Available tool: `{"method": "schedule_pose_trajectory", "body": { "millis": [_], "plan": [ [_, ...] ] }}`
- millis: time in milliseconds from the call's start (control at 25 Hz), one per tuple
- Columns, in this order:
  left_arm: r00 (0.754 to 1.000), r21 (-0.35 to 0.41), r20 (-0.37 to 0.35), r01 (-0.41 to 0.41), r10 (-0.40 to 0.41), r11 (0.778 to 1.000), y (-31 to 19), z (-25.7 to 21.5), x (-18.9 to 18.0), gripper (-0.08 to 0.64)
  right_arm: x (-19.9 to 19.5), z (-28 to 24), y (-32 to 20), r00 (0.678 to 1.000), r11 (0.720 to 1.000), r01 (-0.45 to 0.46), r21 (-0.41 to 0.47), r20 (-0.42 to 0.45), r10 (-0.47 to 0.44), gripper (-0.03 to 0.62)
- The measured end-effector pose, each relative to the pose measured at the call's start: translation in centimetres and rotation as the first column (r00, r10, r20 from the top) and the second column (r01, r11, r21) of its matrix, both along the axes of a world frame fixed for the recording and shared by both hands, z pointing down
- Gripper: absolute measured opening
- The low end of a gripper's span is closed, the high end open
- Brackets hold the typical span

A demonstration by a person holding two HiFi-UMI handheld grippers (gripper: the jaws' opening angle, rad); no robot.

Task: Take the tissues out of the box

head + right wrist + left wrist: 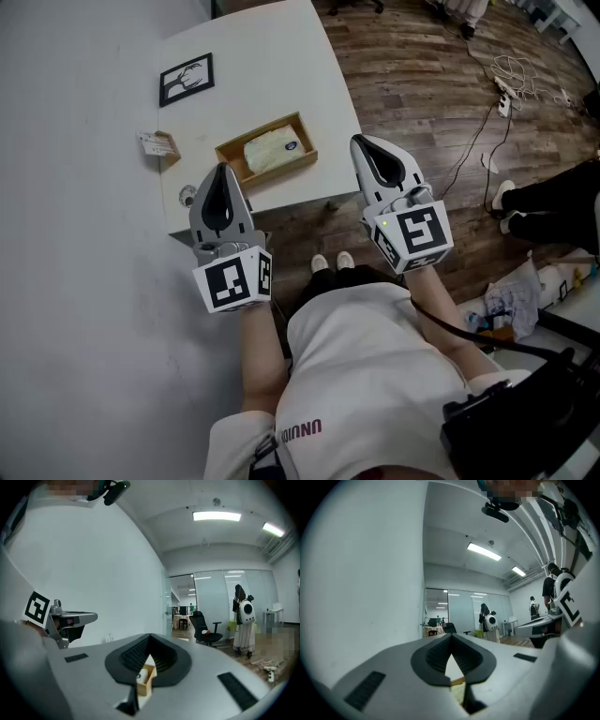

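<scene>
Both the left gripper (222, 174) and the right gripper (364, 148) are clenched on nothing. The wooden box (255, 131) holding the tissues (272, 148) lies ahead between the 2 on the table (262, 56), long axis crosswise; the left tip looks nearer

A white table (281, 56) stands on wood-plank floor (422, 84) under ceiling strip lights (216, 516).

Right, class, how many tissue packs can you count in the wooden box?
1: a pale tissue pack lies in the wooden box on the white table. More could be hidden beneath it.
</scene>
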State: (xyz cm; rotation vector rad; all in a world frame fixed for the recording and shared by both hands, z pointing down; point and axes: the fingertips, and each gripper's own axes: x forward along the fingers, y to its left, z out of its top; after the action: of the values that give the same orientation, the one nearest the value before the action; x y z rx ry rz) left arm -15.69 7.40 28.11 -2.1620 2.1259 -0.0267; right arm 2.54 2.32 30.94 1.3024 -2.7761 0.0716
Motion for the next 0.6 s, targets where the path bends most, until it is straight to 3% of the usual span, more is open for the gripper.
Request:
{"method": "schedule_pose_trajectory", "body": {
  "millis": [600],
  "plan": [
    [1.0,-0.006,0.011,-0.017,0.017,1.0,-0.35,0.17,0.14,0.012,0.02,-0.11,-0.33,1.0,1.0,-0.004,0.007,0.005,0.004,0.02]
  ]
}}
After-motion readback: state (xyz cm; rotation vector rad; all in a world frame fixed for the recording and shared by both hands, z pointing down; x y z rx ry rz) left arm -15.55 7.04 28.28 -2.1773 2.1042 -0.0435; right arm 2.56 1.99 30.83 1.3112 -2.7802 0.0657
